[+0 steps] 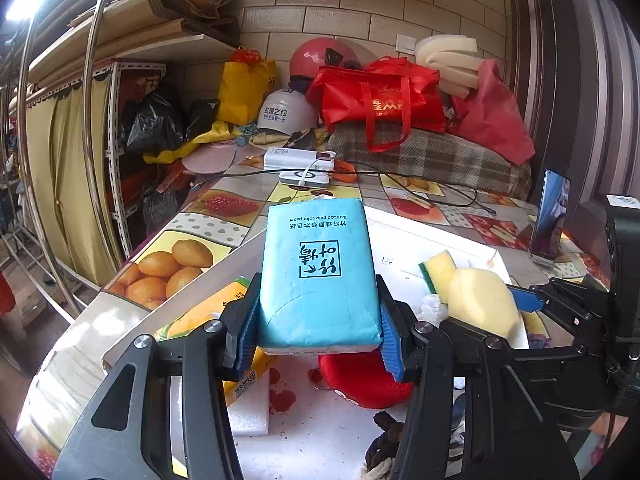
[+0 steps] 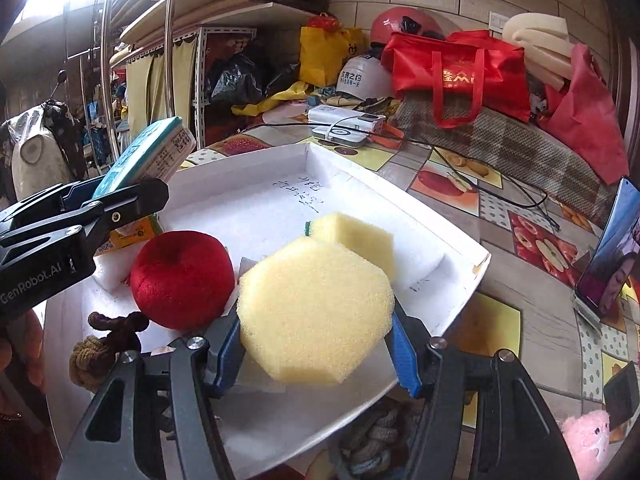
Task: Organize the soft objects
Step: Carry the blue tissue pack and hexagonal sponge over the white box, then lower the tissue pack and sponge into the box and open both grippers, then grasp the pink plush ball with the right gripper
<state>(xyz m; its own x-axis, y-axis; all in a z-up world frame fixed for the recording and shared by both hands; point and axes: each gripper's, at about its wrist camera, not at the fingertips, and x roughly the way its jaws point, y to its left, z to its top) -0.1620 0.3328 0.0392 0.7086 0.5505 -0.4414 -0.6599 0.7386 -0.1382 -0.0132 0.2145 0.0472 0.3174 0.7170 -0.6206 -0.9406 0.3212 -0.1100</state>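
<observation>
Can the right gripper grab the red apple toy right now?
Probably not yet. The right gripper is already shut on the yellow sponge, so its jaws are full. The red apple toy lies close by in the white tray, uncovered.

Daylight glares from the upper left in both fisheye views, blown white; edges curve and darken; the centres stay sharp.

1. The left gripper (image 1: 318, 320), at the lower middle of its wrist view, has black angular linkage arms, silver round screws and blue ribbed pads.
2. The right gripper (image 2: 316, 344) looks alike.
3. White "GenRobot.AI" lettering marks the left gripper's side.
</observation>
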